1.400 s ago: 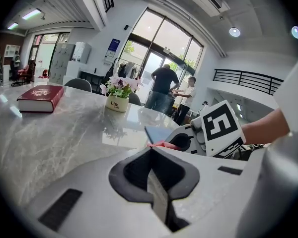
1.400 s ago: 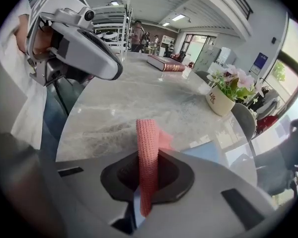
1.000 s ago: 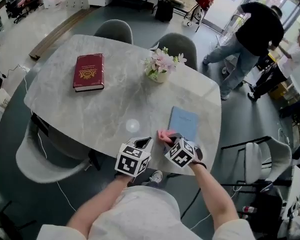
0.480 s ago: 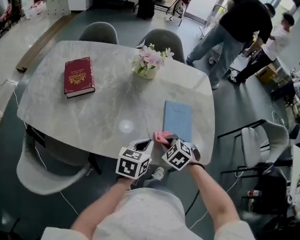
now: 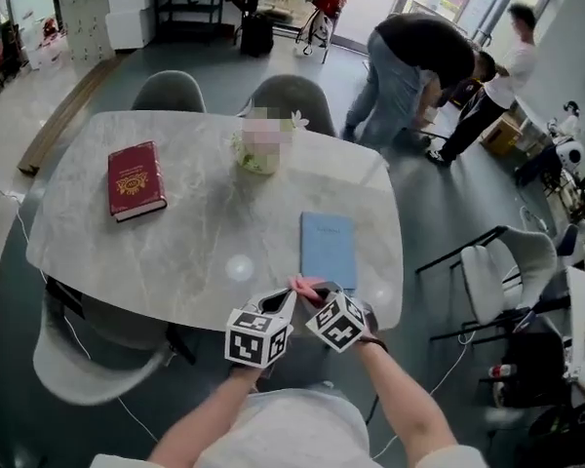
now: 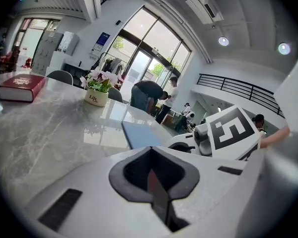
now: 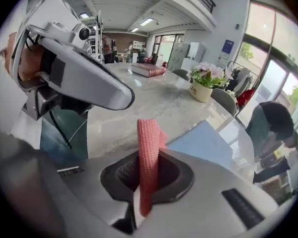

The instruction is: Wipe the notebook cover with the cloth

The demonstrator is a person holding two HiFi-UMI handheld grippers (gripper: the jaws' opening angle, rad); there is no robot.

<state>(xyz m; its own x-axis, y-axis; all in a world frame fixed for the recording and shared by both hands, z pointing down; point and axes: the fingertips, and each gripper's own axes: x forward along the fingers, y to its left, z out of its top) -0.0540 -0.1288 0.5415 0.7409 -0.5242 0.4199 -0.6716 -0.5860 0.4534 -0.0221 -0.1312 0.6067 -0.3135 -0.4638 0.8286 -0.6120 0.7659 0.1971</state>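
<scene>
Cloth of pink knit (image 7: 148,148) pinched between right gripper (image 7: 145,197) jaws, near pale blue rectangular notebook (image 5: 329,250); left gripper (image 6: 156,192) jaws pressed together.

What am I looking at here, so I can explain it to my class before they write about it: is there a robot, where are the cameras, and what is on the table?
There is no robot. A person holds a hand-held claw in each hand, and the patterned cubes are part of those claws. The top-down picture comes from a camera on the person's head. The other two come from cameras that ride on each claw and look along its jaws. On the marble table lie a red book, a pot of flowers and a blue notebook near the person. The right claw is shut on a pink cloth, close to the notebook's near edge. The left claw is shut, with nothing in it.
</scene>
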